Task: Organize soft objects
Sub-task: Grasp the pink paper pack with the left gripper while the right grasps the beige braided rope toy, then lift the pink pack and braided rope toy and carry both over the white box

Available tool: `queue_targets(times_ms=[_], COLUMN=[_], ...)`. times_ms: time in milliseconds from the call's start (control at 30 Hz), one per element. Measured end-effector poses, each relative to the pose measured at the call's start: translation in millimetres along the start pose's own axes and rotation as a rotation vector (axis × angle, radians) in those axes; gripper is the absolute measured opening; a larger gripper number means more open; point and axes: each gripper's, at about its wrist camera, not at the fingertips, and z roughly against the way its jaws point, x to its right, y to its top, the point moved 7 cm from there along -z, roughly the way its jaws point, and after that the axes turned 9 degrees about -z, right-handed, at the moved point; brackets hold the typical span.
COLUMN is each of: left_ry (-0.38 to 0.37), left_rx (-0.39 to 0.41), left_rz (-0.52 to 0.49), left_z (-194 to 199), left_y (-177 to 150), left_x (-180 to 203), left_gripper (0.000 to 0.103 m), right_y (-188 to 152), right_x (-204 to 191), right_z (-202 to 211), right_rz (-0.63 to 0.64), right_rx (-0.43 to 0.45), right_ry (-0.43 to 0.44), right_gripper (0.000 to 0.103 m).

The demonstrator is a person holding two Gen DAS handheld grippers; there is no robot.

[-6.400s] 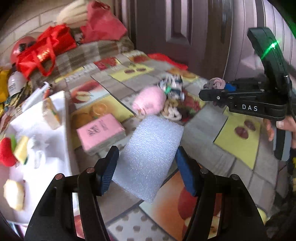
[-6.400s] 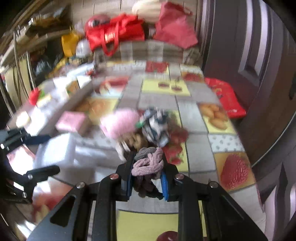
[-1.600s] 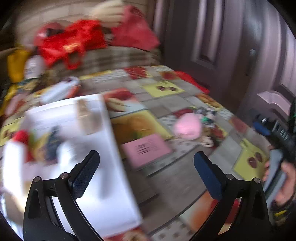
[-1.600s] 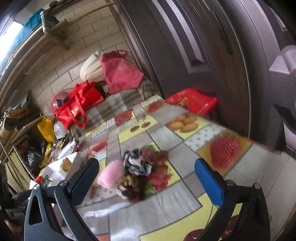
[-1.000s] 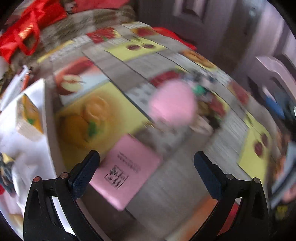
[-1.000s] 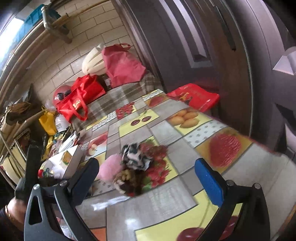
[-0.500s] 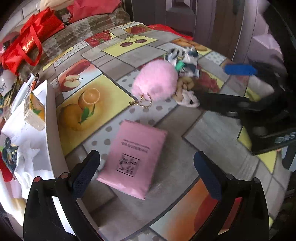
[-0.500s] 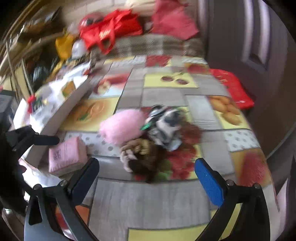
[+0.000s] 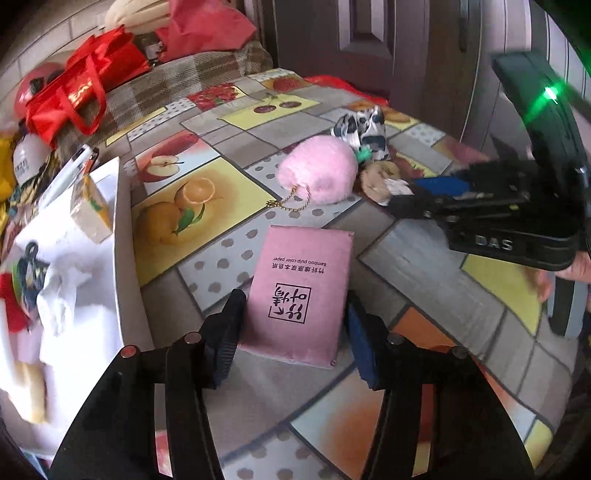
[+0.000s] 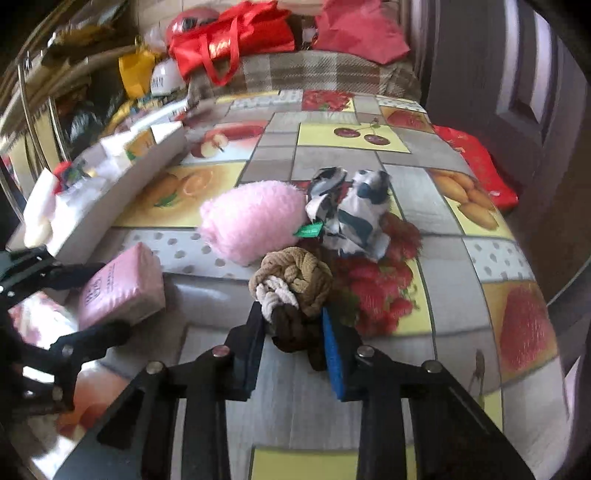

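A pink tissue pack point(image 9: 301, 291) lies on the fruit-print tablecloth, and my left gripper point(image 9: 293, 332) has its jaws on both sides of its near end, closing on it. It also shows in the right wrist view point(image 10: 122, 286). My right gripper point(image 10: 293, 350) has its jaws on both sides of a braided brown and cream hair tie point(image 10: 291, 288). A pink fluffy pouch point(image 10: 255, 218) and a black-and-white cloth point(image 10: 351, 214) lie just behind it. The pouch point(image 9: 319, 168) also shows in the left wrist view.
A white box point(image 9: 118, 236) with soft items in it stands at the left. Red bags point(image 10: 229, 33) and clutter sit on a plaid cover at the far end. A red packet point(image 10: 476, 162) lies at the table's right edge by a dark door.
Both grippers were wide open above the table. My left gripper has come down around the pink tissue pack and my right around the braided hair tie, both jaws narrowing.
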Motion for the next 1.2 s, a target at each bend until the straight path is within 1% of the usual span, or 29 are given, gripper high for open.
queue_targets(times_ms=[67,133,267,333,400,467,500,533,667,733,800,867,967,1200], left_ry=[-0.004,0.01,0.025,0.069,0.126,0.173,0.183,0.194,0.289,0.306,0.331,0.35,0.334,0.341], left_rx=[0.023,0.056,0.122,0.153,0.182,0.204,0.215,0.227,0.276,0.29,0.295,0.293,0.294,0.307], left_rz=[0.022,0.033,0.074,0.091,0.1,0.127,0.143,0.156,0.207,0.233,0.255,0.281,0.308,0.321], left_z=[9,21,46,61,75,87,92,98,123,132,137,141,142,149], left_y=[0,2,6,7,7,6,5,4,-3,-6,-11,-18,-26,-30], left_x=[2,4,0,-8,-18,-29,-34,-38,-59,-70,-79,-89,-96,-100], left_gripper=[0.053,0.053,0.053,0.053,0.053,0.053,0.053,0.053,0.053,0.053,0.053,0.053,0.053,0.053], right_y=[-2,-4,3,11,16,22,25,28,41,46,48,50,49,46], right_x=[0,-4,-10,-16,-23,-34,-36,-41,-56,-68,-77,-89,-98,-109], right_z=[18,37,61,80,93,108,112,122,151,163,167,163,157,155], right_rz=[-0.026,-0.042,-0.047,-0.058,-0.056,-0.047,-0.046,-0.057,-0.076,-0.053,-0.022,0.005,0.009,0.029], right_rx=[0.054,0.102,0.176,0.255,0.305,0.372,0.394,0.44,0.553,0.6,0.619,0.606,0.579,0.557], right_ry=[0.031,0.054,0.063,0.095,0.119,0.145,0.155,0.174,0.22,0.233,0.227,0.231,0.251,0.255], right_gripper=[0.029,0.029,0.029,0.029,0.029,0.03,0.03,0.03,0.03,0.03,0.03,0.03,0.03,0.03])
